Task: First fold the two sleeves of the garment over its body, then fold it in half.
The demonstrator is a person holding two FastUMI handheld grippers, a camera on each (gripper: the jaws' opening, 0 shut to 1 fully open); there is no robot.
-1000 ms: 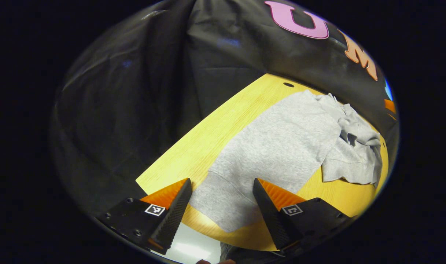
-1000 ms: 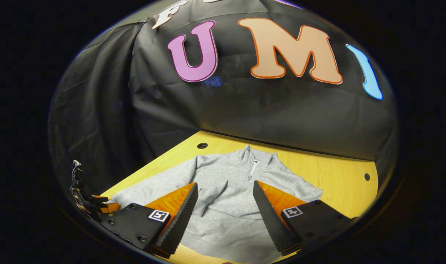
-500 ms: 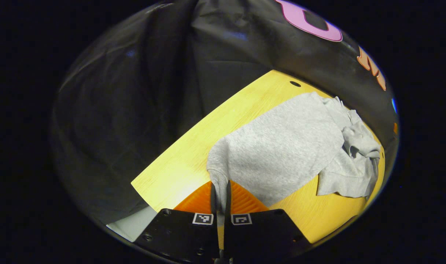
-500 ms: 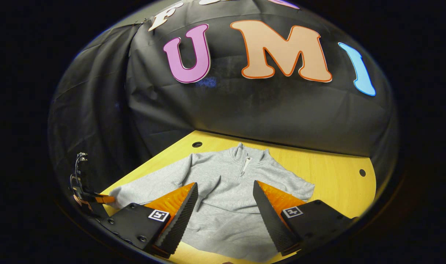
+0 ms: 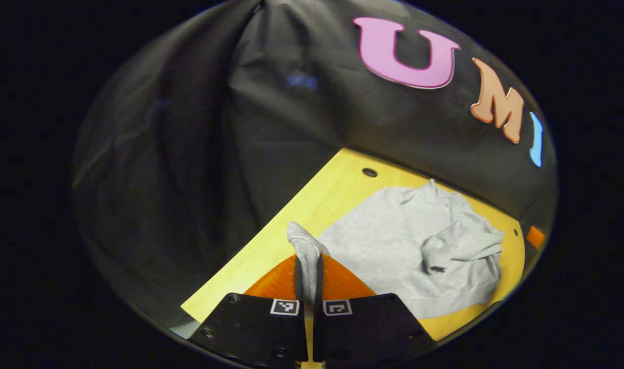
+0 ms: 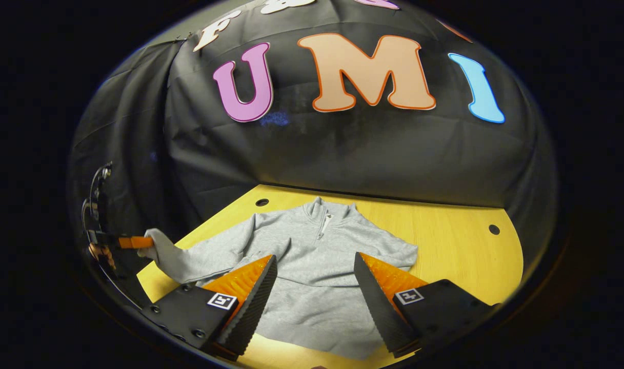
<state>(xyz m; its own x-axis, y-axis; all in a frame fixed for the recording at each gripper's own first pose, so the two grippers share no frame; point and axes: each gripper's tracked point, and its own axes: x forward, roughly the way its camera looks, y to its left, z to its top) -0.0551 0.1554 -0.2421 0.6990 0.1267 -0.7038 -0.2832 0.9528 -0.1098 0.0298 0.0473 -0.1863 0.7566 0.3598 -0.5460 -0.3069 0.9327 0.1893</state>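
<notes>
Lying flat on the bench (image 6: 445,241), the sweater (image 6: 312,277) sits under the right tool (image 6: 316,292), whose jaws gape wide. The left tool (image 5: 307,279) is clamped on the sleeve cuff (image 5: 302,246), lifted above the bench.

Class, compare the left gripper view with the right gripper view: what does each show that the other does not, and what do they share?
Left gripper view alone: close up, the left gripper with both fingers pressed on the sleeve cuff, and the other sleeve already lying folded across the body.

Right gripper view alone: the right gripper open, its fingers spread above the sweater's lower body, and the collar zipper seen head-on.

Both: the grey sweater on the yellow table, with the cuff lifted off the tabletop.
</notes>
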